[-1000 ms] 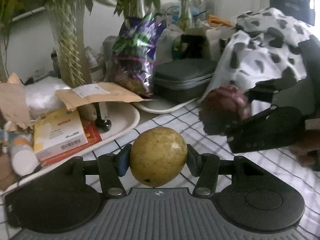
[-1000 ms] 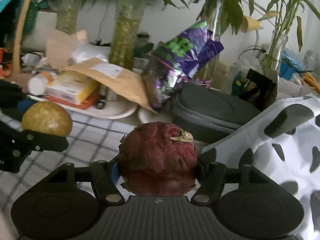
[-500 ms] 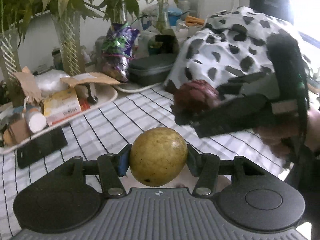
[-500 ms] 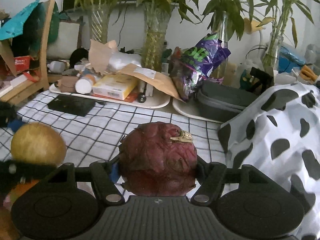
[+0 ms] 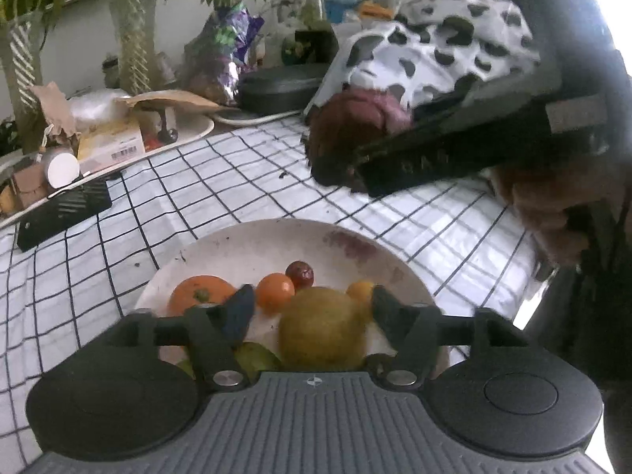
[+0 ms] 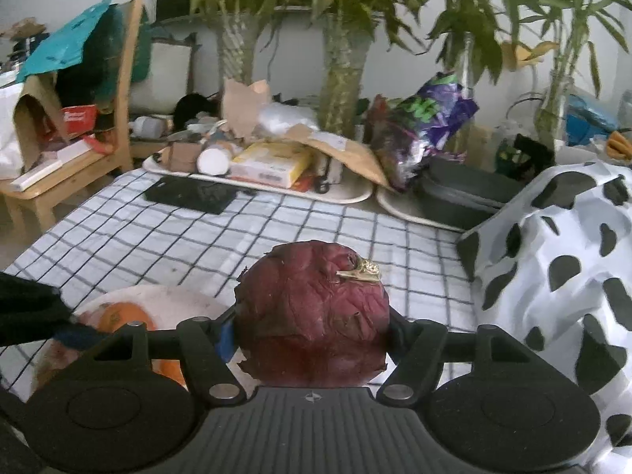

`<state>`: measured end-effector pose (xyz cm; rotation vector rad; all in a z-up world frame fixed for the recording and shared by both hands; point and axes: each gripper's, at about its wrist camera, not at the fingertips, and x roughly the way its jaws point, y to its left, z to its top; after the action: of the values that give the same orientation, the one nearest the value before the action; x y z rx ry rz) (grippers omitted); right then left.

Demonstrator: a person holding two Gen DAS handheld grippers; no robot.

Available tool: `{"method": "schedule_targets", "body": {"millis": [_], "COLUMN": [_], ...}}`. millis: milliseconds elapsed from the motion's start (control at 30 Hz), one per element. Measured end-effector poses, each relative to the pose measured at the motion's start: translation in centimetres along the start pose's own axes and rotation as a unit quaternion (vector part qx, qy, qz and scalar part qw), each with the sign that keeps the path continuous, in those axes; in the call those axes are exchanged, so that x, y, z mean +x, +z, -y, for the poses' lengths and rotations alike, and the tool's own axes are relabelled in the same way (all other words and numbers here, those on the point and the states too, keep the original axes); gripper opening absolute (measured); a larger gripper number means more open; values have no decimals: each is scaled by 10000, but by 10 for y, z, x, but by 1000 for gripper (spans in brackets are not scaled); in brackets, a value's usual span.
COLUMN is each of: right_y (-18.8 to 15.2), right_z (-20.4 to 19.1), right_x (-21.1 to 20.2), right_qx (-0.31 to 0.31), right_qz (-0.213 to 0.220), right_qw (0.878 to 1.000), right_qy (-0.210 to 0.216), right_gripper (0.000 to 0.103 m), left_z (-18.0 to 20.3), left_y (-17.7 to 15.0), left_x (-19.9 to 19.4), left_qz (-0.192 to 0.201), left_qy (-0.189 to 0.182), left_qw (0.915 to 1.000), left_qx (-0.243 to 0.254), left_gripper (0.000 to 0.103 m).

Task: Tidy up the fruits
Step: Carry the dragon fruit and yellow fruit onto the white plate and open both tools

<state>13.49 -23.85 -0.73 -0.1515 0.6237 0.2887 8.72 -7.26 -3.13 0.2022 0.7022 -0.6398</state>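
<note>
My left gripper (image 5: 312,308) hangs over a white plate (image 5: 272,233) and its jaws are opening. The round yellow fruit (image 5: 322,331) sits low between them, clear of the left finger (image 5: 239,312). On the plate lie a large orange fruit (image 5: 197,296), a small orange one (image 5: 275,290), a small dark red one (image 5: 299,271) and a green piece (image 5: 256,355). My right gripper (image 6: 310,331) is shut on a wrinkled dark red fruit (image 6: 312,316) above the checked cloth, to the right of the plate (image 6: 170,296). The left wrist view shows that fruit (image 5: 351,118) too.
A black flat device (image 5: 63,209) lies on the checked tablecloth (image 5: 237,181) beyond the plate. Trays of boxes and paper (image 6: 272,166), a purple bag (image 6: 426,118), a dark case (image 6: 466,193) and potted plants line the far edge. A spotted cloth (image 6: 561,260) rises on the right, a wooden chair (image 6: 79,158) on the left.
The left gripper has come over the plate, its jaws have spread and the yellow fruit has dropped lower between them. The right gripper has drawn back with the red fruit still gripped.
</note>
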Motion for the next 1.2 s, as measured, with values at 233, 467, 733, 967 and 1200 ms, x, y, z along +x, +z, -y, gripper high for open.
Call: {"method": "schedule_targets", "body": {"millis": [233,467,733,967,1200], "right_y": [4,10,9,4,-27], "right_z": [-10,-28,-36,-34,-46], "right_x": [13,39,53,18,-32], "right_qx": [236,455,616,686,535], "right_qz": [-226,-621,-959,-602,-762], "right_qw": [9983,9918,9885,9933,9956], "right_qy": [488,1016,991,702,65], "right_gripper": [71,71,81,103,103], "left_z": [4,0,-6,-5,2], "left_y": [0,-4,-9,-16,-27], "left_x": [-16,-31,-47,-71,-94], "left_qz": [222,282,277,258,146], "left_qy": [213,378,602,873,1168], "left_qw": [9995,9989,9977,9951,9906], "left_qx": [35,-51,-157,-395,-695], "left_gripper": [74,74,74,74,74]}}
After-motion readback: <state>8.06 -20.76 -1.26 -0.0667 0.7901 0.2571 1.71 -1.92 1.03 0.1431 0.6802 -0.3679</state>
